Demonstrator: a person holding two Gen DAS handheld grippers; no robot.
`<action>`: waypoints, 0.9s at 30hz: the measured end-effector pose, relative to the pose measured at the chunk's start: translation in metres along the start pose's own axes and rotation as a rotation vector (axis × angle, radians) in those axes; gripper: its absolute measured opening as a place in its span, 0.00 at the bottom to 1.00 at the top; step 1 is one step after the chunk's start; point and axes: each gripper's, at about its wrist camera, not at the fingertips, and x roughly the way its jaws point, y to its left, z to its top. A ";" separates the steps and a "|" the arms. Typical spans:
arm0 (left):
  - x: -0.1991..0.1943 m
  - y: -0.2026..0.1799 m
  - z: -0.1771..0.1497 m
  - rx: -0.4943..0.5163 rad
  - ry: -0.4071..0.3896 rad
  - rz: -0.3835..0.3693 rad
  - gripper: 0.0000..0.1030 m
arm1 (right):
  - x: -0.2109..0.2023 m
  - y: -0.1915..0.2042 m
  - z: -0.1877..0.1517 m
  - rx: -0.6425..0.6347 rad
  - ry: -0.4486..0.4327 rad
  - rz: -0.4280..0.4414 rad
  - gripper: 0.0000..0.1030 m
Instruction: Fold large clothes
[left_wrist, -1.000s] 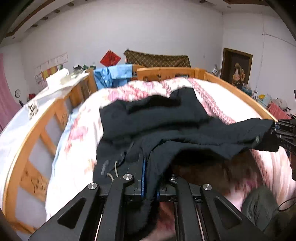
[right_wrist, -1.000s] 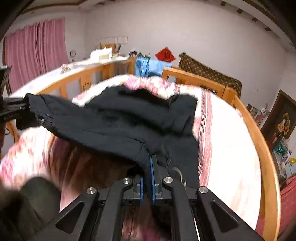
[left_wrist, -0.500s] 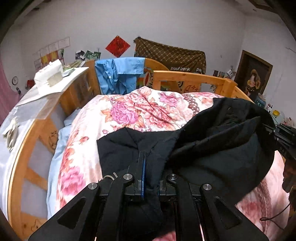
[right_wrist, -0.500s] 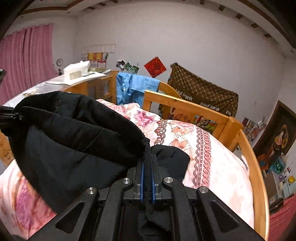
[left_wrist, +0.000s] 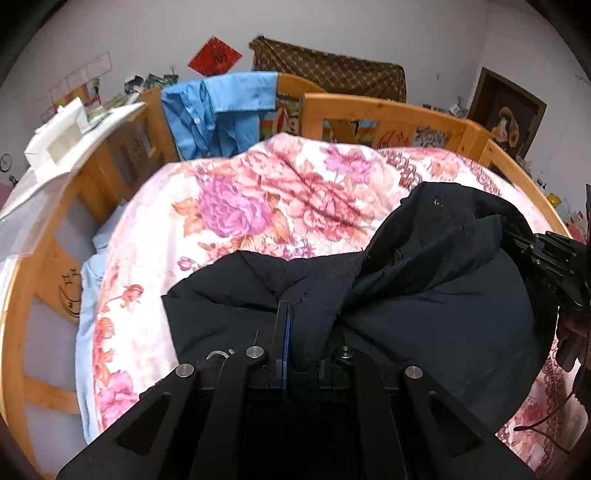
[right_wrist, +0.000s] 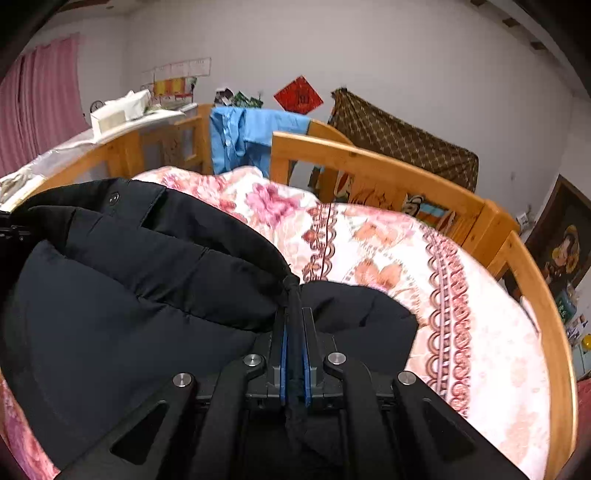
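Black jacket probably between both grippers' jaws

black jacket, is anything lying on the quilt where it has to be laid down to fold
Nothing visible does. The black jacket is pinched in both the left hand-held gripper and the right hand-held gripper, and the floral quilt beyond it shows only fabric. The blue shirt hangs on the bed rail, off the quilt.
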 end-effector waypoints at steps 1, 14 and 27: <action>0.007 0.002 0.001 -0.004 0.009 -0.008 0.06 | 0.006 -0.001 -0.003 0.014 0.008 0.000 0.07; 0.014 0.030 0.005 -0.123 -0.041 -0.104 0.36 | 0.015 -0.004 -0.007 0.058 -0.017 -0.009 0.16; -0.027 -0.004 -0.031 -0.074 -0.268 -0.066 0.92 | -0.048 0.013 -0.036 0.073 -0.182 0.127 0.86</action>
